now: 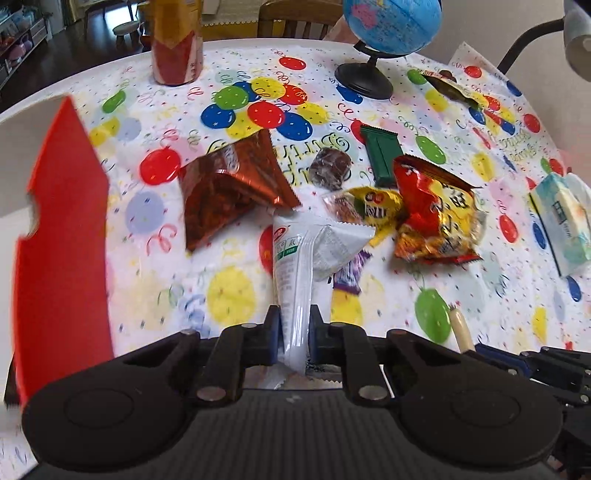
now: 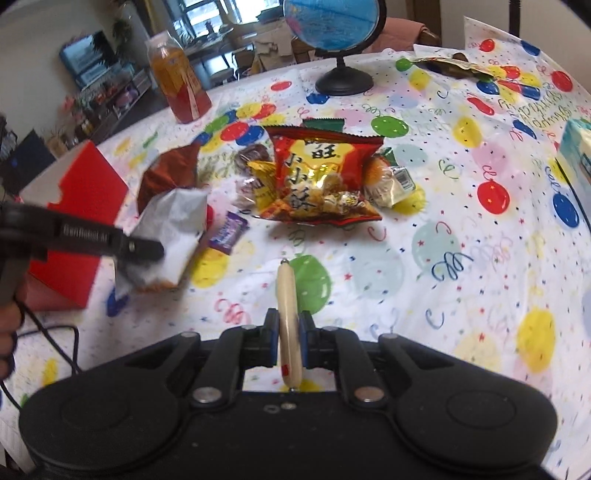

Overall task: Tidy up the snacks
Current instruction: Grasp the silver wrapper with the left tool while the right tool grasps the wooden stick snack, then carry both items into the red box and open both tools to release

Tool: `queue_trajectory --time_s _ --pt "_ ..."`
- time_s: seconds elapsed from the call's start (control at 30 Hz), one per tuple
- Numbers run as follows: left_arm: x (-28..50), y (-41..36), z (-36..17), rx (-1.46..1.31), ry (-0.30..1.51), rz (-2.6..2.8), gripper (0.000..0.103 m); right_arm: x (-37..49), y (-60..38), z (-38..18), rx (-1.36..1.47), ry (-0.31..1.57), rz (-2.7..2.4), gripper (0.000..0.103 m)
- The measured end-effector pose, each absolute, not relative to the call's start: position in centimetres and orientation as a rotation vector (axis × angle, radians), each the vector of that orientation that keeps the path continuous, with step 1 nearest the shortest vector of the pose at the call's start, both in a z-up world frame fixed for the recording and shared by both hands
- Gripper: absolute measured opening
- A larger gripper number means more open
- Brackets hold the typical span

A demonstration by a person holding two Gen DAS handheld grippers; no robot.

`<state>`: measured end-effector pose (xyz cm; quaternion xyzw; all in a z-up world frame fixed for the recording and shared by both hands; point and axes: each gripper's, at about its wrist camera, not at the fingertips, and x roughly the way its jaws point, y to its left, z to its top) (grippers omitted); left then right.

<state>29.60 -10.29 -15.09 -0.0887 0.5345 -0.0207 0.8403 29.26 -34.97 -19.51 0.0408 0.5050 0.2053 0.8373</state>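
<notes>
My left gripper (image 1: 294, 325) is shut on a white snack packet (image 1: 299, 266), which hangs above the table; the right wrist view shows that packet (image 2: 173, 229) held beside the red box (image 2: 79, 206). In my right gripper (image 2: 289, 334) a slim cream sausage stick (image 2: 287, 306) is pinched, pointing forward over the cloth. On the table lie a red-yellow crisp bag (image 1: 436, 214) (image 2: 317, 177), a brown foil bag (image 1: 229, 188), a yellow candy pack (image 1: 373, 206), a green bar (image 1: 380, 151), a dark round sweet (image 1: 328, 166) and a small purple sweet (image 2: 227, 232).
A red open box (image 1: 62, 236) stands at the left edge. A drink bottle (image 1: 177, 44), a globe on a black stand (image 1: 391, 29), a tissue pack (image 1: 565, 218) and a dark wrapper (image 1: 454, 86) sit farther back. The balloon tablecloth (image 2: 443, 258) covers the table.
</notes>
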Motion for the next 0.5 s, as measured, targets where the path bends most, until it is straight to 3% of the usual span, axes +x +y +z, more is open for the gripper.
queue_trajectory --time_s 0.5 --pt "22.6 -7.0 -7.9 -0.241 1.0 -0.032 0.014 25.1 -31.9 -11.5 0.166 0.943 0.436 0.01"
